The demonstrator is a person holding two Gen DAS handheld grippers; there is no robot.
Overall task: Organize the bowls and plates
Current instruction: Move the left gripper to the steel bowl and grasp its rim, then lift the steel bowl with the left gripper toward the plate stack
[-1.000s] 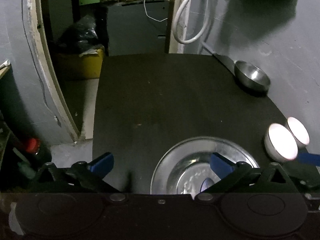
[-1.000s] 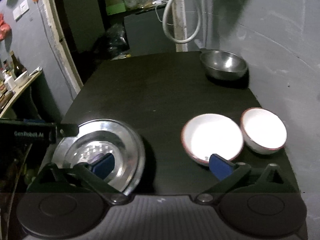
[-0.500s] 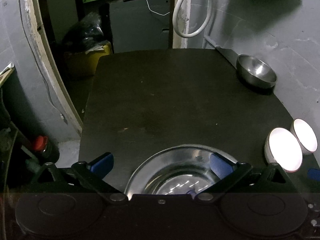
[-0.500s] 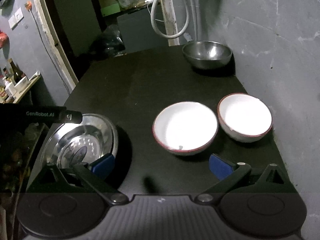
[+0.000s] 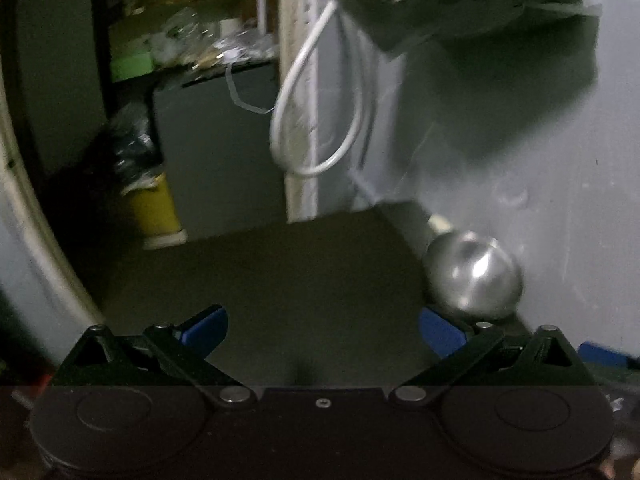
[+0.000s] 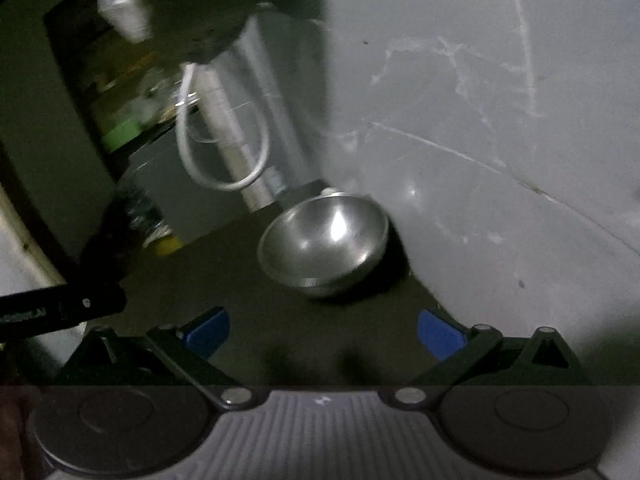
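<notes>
left wrist view: a yellow bin is seen on the floor at the far left, under a dark plastic bag. the left gripper is held over the black table with its blue-padded jaws spread wide – nothing is gripped between them. a white cable loop is hung on the post behind the table. the steel bowl is located upright at the far right corner of the table, close to the grey wall, just beyond the right fingertip. a blue part is glimpsed at the right edge; what it belongs to cannot be told.

right wrist view: a black gripper body with blurred white lettering is seen at the left edge. the right gripper is also held wide open and empty, above the table edge. the same steel bowl is seen ahead between the two fingers, well apart from both pads, resting on the table against the wall – its hollow is turned up and appears empty. both views are blurred, so finer detail cannot be told.
</notes>
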